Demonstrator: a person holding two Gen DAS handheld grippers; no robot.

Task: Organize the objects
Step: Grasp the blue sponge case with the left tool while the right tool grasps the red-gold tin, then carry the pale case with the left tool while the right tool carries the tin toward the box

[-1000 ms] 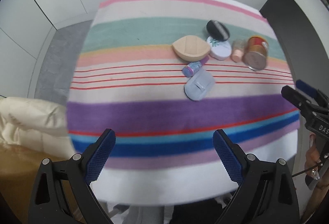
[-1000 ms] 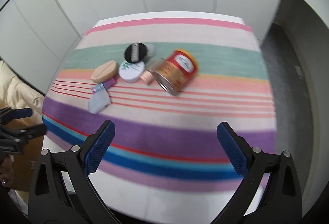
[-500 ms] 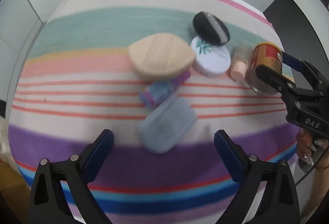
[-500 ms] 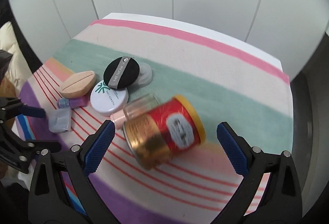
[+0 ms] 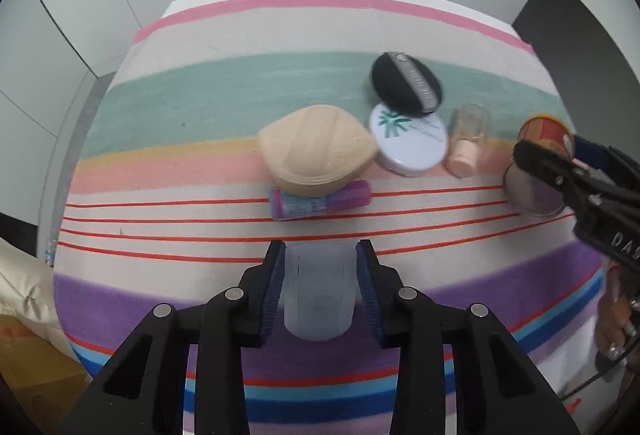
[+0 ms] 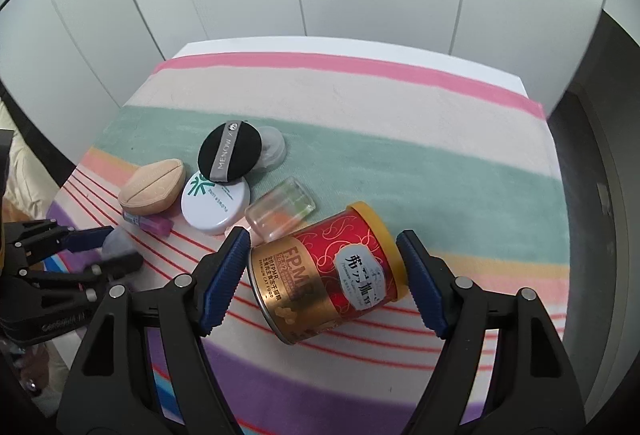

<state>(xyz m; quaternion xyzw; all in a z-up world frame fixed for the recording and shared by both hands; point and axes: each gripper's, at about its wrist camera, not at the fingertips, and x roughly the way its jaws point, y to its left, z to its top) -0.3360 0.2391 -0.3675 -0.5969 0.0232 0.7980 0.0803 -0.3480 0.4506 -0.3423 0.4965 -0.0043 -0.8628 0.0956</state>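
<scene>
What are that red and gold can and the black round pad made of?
The red and gold can looks like metal: a shiny rim, a glossy printed label, and a yellow lid, probably plastic. The black round pad looks like a soft, matte fabric puff with a grey woven ribbon across it.

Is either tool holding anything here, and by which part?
Left tool grips the pale blue case by its long sides. Right tool brackets the red can, not closed.
</scene>
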